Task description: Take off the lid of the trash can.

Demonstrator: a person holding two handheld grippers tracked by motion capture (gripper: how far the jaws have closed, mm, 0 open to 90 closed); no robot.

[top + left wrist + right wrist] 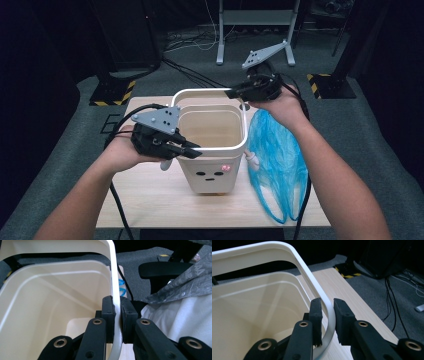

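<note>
Jaws: both pairs pinch the white rim ring (210, 95) — the left gripper (187, 148) at the near-left corner, the right gripper (235, 92) at the far-right corner.
Ring: raised just above the cream bin (212, 150), tilted a little, far side higher.
Bin: upright near the middle of the wooden table (150, 195), its printed face towards the person.
Bag: a blue plastic bag (275, 155) lies flat just right of the bin, not yet fitted.
Doing it well: judged from here, lift both corners evenly — an uneven pull could catch the ring or tip the bin.
Grip: the pads (110, 315) sit square on the thin ring; hold steady.
</note>
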